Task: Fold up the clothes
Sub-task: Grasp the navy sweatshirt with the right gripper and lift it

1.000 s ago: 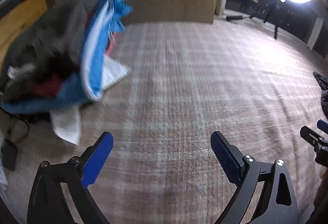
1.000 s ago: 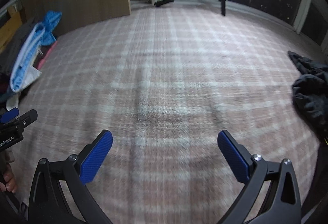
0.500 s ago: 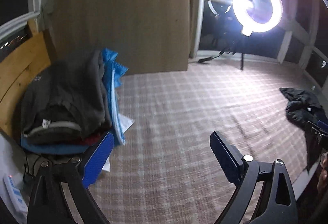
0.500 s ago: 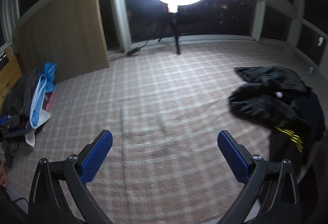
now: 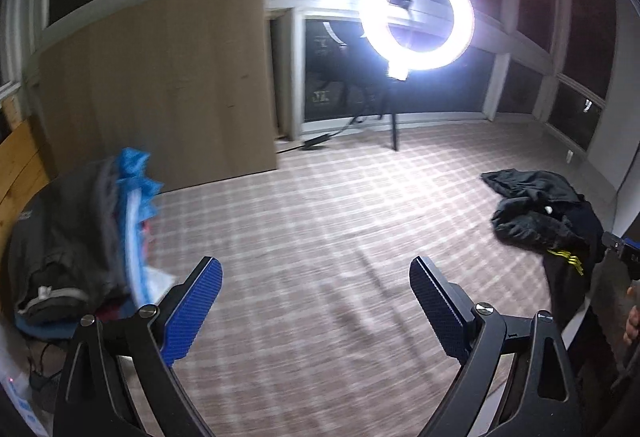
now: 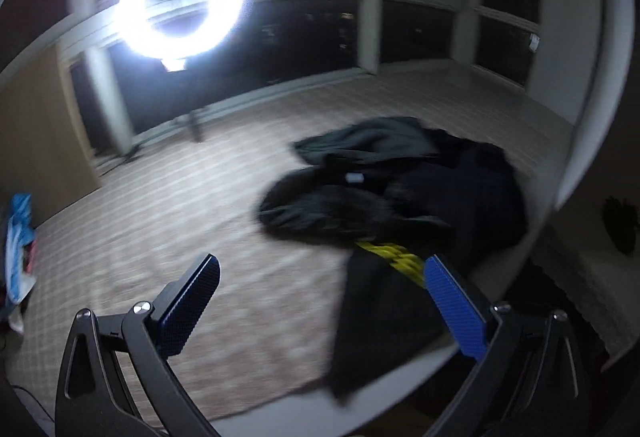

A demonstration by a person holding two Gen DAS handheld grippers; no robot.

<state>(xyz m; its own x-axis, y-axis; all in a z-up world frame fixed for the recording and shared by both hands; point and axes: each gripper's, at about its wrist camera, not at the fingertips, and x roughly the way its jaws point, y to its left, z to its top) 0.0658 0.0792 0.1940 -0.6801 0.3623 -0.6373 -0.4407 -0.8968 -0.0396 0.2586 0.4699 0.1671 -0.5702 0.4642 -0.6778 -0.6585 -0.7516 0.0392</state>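
Note:
A heap of dark clothes lies on the right of the checked cover, with a black piece bearing a yellow print hanging over the near edge. My right gripper is open above that near edge, just short of the heap, holding nothing. In the left wrist view the same dark heap sits far right. A stack of folded clothes, grey on top with blue beneath, stands at the left. My left gripper is open and empty over the middle of the checked cover.
A lit ring light on a tripod stands at the back by dark windows. A tall wooden board leans behind the folded stack. The right gripper's tip and a hand show at the right edge.
Both cameras have tilted up from the cover. The right gripper has swung right toward the dark heap, which now fills its view. Both grippers stayed open.

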